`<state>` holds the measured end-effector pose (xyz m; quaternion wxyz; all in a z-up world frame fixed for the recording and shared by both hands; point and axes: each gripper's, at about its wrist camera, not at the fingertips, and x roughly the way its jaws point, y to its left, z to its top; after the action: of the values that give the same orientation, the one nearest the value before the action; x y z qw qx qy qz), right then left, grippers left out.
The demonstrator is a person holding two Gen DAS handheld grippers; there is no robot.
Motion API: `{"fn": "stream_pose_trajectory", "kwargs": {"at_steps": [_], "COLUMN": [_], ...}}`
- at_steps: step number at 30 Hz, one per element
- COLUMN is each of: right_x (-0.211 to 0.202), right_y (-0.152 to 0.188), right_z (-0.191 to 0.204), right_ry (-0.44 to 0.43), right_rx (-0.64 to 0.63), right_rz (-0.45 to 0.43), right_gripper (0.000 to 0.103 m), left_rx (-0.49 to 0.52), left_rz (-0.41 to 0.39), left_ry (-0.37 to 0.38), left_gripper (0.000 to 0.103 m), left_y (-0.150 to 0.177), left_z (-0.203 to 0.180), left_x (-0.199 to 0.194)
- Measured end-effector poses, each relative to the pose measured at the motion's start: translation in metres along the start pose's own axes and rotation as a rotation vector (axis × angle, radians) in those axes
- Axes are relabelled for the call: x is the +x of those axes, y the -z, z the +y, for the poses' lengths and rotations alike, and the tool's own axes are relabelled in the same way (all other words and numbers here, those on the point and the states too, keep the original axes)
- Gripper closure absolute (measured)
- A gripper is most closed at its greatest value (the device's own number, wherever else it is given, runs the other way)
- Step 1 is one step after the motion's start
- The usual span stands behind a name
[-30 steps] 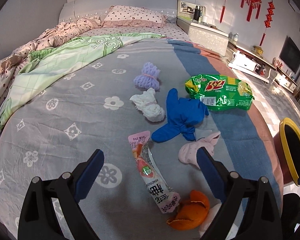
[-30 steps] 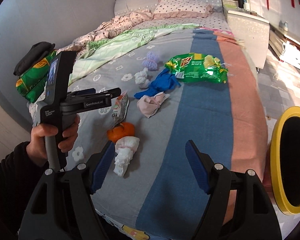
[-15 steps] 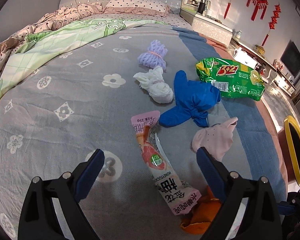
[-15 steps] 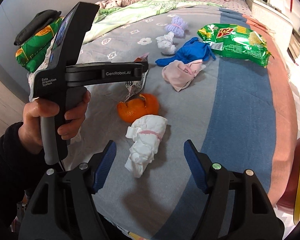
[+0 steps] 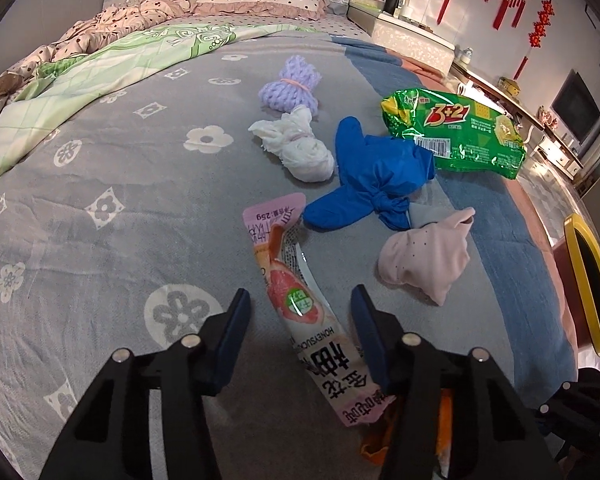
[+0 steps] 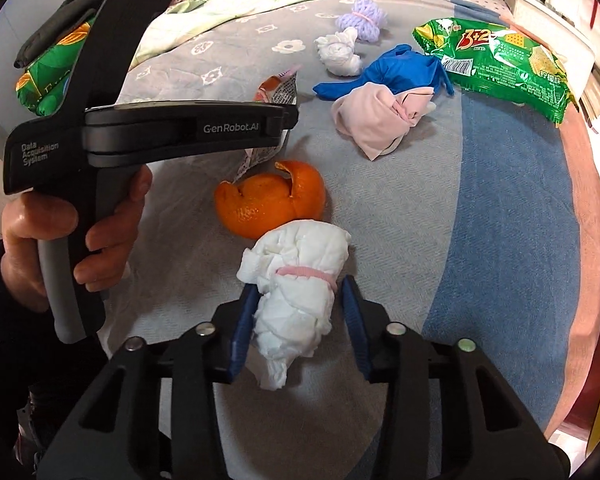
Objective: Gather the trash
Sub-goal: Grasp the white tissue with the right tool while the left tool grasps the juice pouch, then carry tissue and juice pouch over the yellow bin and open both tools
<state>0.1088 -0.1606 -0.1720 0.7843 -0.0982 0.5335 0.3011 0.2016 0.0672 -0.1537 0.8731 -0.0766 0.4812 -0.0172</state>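
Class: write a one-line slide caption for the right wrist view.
Right claw closing around a tissue wad beside orange peel.

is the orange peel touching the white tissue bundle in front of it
Touching. In the right wrist view the tissue bundle overlaps the near edge of the orange peel, with no blanket visible between them.

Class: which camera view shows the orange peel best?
The right wrist view: the orange peel lies whole and unobstructed on the bed. The left wrist view shows only slivers of it, hidden behind the left tongs' finger and a wrapper.
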Motion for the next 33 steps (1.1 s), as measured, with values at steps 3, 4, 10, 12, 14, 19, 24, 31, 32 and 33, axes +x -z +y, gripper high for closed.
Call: {"fn": "stream_pose_trajectory", "kwargs": {"at_steps": [3, 4, 10, 12, 14, 19, 24, 31, 32, 33], "right_x": [0.001, 0.002, -0.002, -0.007, -0.012, -0.031, -0.05, -0.089, -0.094, -0.101], "right_y": [-0.001, -0.001, -0.001, 0.0, 0.002, 0.01, 0.015, 0.024, 0.025, 0.026], "right_z": [-0.001, -0.002, -0.005, -0.005, -0.006, -0.008, -0.012, -0.025, -0.027, -0.03], "right_ry": [0.002, 0.001, -0.007, -0.014, -0.023, -0.038, -0.047, -0.051, -0.051, -0.05], "right_rx": [0.0, 0.002, 0.017, 0.019, 0.021, 0.02, 0.031, 0.064, 0.07, 0.076], "right_rz": [-0.001, -0.001, -0.01, -0.02, -0.03, -0.052, -0.086, -0.156, -0.167, -0.18], "right_gripper": [0.073, 0.074, 0.077, 0.078, 0.078, 0.078, 0.078, 0.078, 0.078, 0.078], "left_rx": [0.015, 0.017, 0.03, 0.031, 0.029, 0.037, 0.05, 0.063, 0.065, 0.067], "left_rz": [0.003, 0.003, -0.004, -0.008, -0.012, -0.029, -0.05, -0.091, -0.097, -0.105], "left_ry": [-0.004, -0.001, -0.001, -0.001, 0.004, 0.01, 0.009, 0.011, 0.012, 0.013], "left_gripper": [0.072, 0.073, 0.08, 0.08, 0.08, 0.08, 0.08, 0.08, 0.08, 0.08], "left_y": [0.001, 0.001, -0.001, -0.002, -0.002, -0.004, -0.006, -0.013, -0.015, -0.016], "left_z": [-0.002, -0.002, -0.005, -0.005, -0.005, -0.009, -0.015, -0.026, -0.028, -0.031], "left_x": [0.001, 0.0, -0.005, -0.008, -0.012, -0.024, -0.038, -0.06, -0.064, -0.068]}}
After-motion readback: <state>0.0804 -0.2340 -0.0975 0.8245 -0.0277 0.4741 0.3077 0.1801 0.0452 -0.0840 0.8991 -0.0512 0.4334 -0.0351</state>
